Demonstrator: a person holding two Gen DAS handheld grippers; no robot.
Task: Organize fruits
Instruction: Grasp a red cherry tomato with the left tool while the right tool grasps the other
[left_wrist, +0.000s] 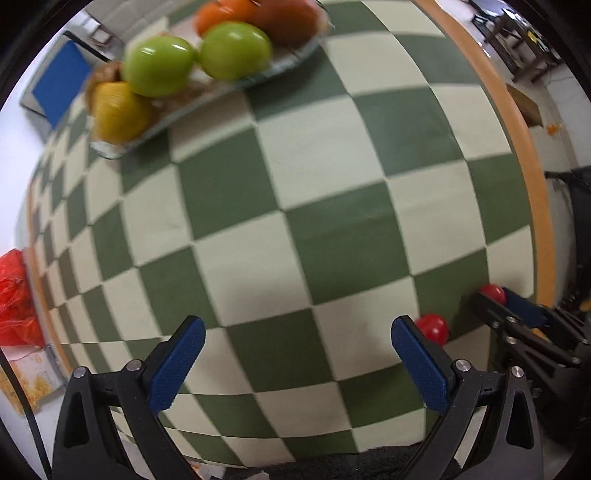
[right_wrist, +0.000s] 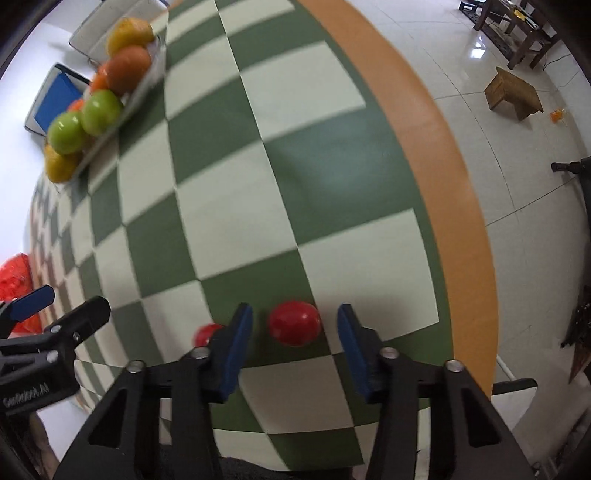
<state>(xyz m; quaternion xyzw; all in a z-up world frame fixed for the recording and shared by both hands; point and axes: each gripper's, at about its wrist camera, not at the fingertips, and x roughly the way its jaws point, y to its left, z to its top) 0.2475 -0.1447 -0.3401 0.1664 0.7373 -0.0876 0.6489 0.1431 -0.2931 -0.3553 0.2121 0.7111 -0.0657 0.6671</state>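
Two small red fruits lie on the green-and-white checkered tablecloth (right_wrist: 229, 192). One red fruit (right_wrist: 294, 323) sits between the open jaws of my right gripper (right_wrist: 295, 325), not touching either pad. The other red fruit (right_wrist: 205, 333) lies just left of its left finger. In the left wrist view both red fruits show at the right: one (left_wrist: 433, 328) behind my right finger, one (left_wrist: 493, 294) at the right gripper's tip. My left gripper (left_wrist: 297, 334) is open and empty over the cloth. A glass tray (left_wrist: 258, 79) at the far end holds green, yellow and orange fruits.
The tray of fruit also shows in the right wrist view (right_wrist: 146, 88) at the upper left. The table's orange rim (right_wrist: 454, 206) runs close on the right, with tiled floor and a wooden stool (right_wrist: 513, 94) beyond. A red plastic bag (left_wrist: 14, 295) lies off the left edge.
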